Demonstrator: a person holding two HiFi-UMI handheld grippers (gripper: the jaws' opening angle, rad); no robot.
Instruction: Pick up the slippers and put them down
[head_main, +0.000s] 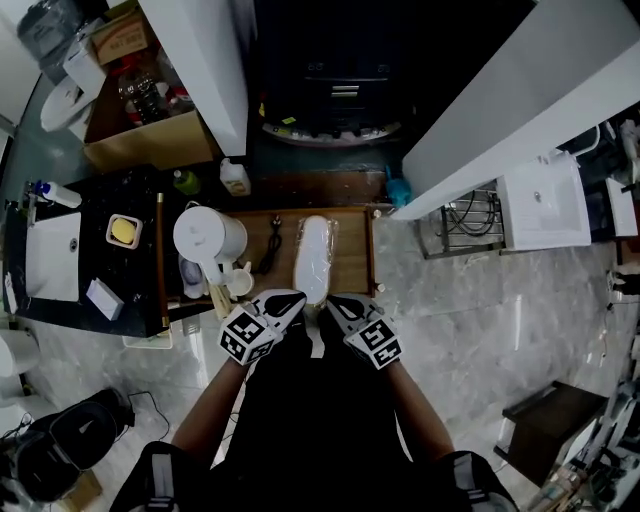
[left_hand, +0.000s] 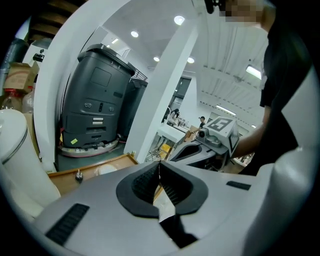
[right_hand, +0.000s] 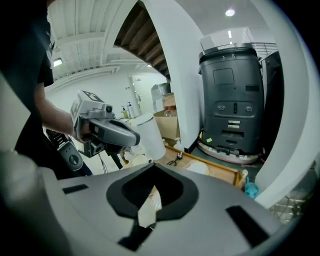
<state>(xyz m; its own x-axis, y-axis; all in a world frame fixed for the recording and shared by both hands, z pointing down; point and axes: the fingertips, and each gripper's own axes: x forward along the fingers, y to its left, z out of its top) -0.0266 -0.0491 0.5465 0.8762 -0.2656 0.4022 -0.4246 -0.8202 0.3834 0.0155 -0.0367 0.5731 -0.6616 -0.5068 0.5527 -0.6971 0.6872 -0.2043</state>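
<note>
While the left claw (head_main: 297, 299) and the right claw (head_main: 334, 304) are each pressed together, the white plastic-wrapped slippers (head_main: 316, 255) lie on the brown wooden desk (head_main: 352, 262), just beyond both tips.

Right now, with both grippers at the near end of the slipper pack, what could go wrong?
1. The right gripper is shut on only a flap of film from the wrapped slippers; that film could slip or tear.
2. The left gripper is shut, but shows no clear hold, so the pack might hang lopsided.
3. The white jug and cup stand close on the pack's left; a swing could knock them.
</note>
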